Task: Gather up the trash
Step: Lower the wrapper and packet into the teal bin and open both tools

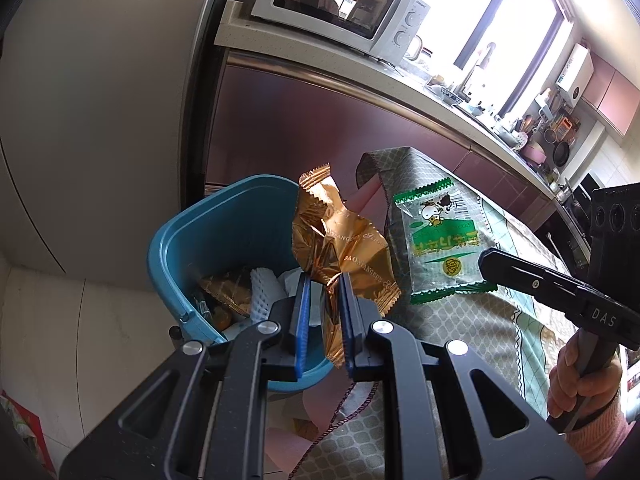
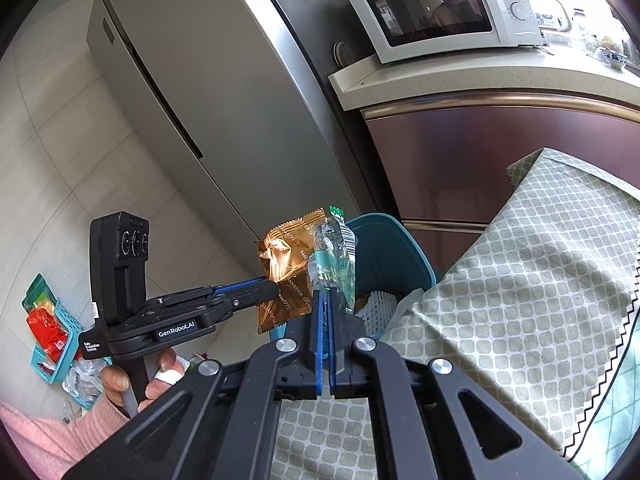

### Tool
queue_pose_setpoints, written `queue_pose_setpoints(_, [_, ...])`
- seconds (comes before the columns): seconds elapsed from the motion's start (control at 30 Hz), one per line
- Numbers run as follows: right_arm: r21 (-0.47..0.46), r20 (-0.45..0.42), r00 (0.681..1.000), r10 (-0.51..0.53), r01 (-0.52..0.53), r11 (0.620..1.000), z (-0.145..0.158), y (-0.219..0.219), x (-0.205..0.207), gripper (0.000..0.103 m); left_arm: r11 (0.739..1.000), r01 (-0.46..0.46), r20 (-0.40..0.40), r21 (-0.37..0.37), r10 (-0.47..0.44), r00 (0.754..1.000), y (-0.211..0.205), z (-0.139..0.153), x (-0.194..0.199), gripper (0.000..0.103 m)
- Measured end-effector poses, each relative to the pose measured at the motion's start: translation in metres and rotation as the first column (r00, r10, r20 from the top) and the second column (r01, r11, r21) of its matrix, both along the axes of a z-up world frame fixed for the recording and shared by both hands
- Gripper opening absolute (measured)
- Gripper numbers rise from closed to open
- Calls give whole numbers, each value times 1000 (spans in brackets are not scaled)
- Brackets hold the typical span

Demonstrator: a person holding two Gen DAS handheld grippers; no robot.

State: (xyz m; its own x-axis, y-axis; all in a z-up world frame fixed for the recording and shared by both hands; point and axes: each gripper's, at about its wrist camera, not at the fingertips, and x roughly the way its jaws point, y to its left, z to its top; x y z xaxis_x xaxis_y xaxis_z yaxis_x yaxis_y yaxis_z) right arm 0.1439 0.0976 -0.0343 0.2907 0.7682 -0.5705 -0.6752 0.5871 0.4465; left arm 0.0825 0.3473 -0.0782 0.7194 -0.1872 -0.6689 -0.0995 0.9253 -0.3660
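Note:
My left gripper [image 1: 325, 280] is shut on a crumpled gold wrapper [image 1: 340, 236] and holds it just over the near rim of a blue trash bin [image 1: 192, 236] that has wrappers and white foam netting inside. My right gripper [image 2: 325, 294] is shut on a green and clear snack wrapper [image 2: 334, 252], held up beside the gold wrapper [image 2: 284, 256] next to the bin [image 2: 384, 248]. In the left wrist view the green wrapper [image 1: 440, 240] hangs from the right gripper [image 1: 486, 264] over the table edge.
A table with a green patterned cloth [image 2: 520, 280] lies to the right of the bin. A grey fridge [image 2: 192, 92] stands behind, a counter with a microwave [image 2: 440, 8] beside it. Small teal baskets with red packets [image 2: 52, 332] sit on the floor at left.

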Motion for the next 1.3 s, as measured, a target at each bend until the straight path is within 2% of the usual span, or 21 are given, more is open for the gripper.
queue_pose_setpoints(0.43, [-16,-30,1000,7,-7,1000,-10,12,9,1,1000,-17,-21,23,18,1000,-2,-10,8,14])
queue_pose_setpoints(1.3, [-49,-86,996,8,-13,999,-33,33,26,1,999,-38,-51,12,39,998,2,-26,16,15])
